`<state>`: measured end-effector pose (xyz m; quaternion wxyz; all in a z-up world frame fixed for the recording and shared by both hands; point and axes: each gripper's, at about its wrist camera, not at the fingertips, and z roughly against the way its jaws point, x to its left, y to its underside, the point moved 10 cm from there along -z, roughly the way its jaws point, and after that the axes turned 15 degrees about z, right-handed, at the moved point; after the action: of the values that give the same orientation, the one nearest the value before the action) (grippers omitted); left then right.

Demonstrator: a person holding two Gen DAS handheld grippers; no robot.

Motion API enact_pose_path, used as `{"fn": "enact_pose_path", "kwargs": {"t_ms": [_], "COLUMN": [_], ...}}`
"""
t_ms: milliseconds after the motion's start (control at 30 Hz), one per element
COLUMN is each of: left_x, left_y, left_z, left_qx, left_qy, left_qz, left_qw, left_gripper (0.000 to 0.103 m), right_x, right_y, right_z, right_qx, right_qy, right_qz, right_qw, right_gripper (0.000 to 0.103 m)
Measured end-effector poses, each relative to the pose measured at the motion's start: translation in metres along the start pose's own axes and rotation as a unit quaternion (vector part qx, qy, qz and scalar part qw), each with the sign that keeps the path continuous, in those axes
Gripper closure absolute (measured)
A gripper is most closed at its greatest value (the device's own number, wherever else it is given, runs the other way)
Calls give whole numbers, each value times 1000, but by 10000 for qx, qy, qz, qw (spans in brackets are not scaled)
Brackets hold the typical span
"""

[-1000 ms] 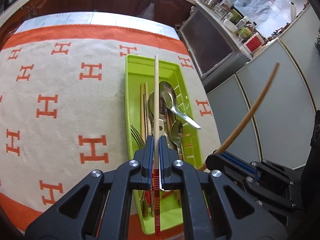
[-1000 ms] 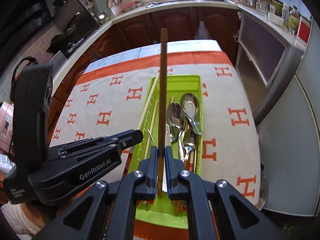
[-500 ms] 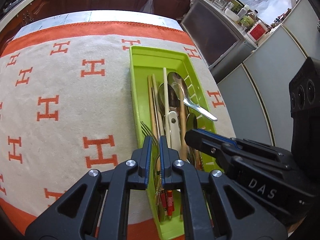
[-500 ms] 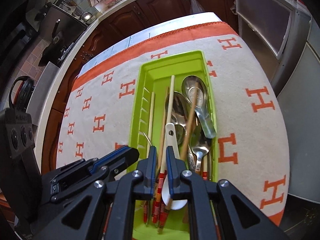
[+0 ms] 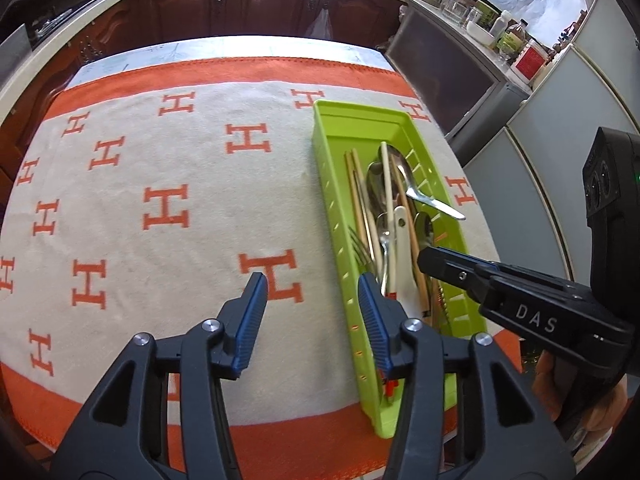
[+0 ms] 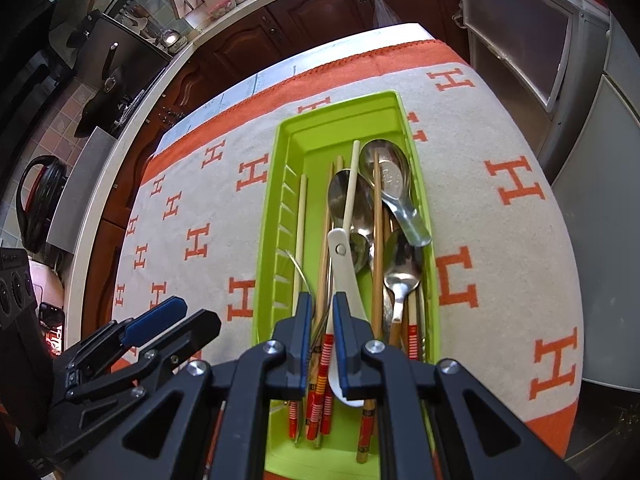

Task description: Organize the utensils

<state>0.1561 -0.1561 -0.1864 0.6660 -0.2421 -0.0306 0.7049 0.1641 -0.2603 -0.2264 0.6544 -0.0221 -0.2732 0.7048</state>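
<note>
Left gripper (image 5: 308,280): fingers opening, empty; its pale chopstick (image 5: 387,184) now lies in the green tray (image 5: 336,208). Right gripper (image 6: 320,308): fingers slightly apart, brown chopstick (image 6: 377,240) released. Both deposits apparently complete; cloth-covered counter (image 5: 160,160) otherwise bare.

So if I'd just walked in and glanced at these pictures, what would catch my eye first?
Probably the lime green tray crammed with spoons, a fork and chopsticks, lying near the right edge of a cream cloth covered in orange H shapes. Next, the two black grippers with blue pads: the left gripper, its jaws opening on nothing, straddles the tray's near wall, and the right gripper hangs nearly closed over the utensils.
</note>
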Motion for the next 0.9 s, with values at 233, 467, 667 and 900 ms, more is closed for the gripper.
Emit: {"fn": "enact_pose_path", "kwargs": {"t_ms": [233,467,667,900], "left_x": [10,27,46,55], "left_y": [8,16,23,29], "left_z": [14,31,46,74], "left_qx": [-264,-444,-535,-834], "left_qy": [-241,-428,-706,-967], "left_qz": [-209,-187,-51,-87], "left_qw": [9991,9979,9961,9918], "left_gripper": [45,25,23,22], "right_x": [10,22,39,61], "right_y": [14,25,36,41], "right_z": [5,18,25,40], "right_qx": [-55,-247,-329,-499], "right_qy": [130,243,325,435], "right_qz": [-6,-8,125,394], "right_qw": [9999,9994,9988,9970], "right_gripper": [92,81,80,80]}}
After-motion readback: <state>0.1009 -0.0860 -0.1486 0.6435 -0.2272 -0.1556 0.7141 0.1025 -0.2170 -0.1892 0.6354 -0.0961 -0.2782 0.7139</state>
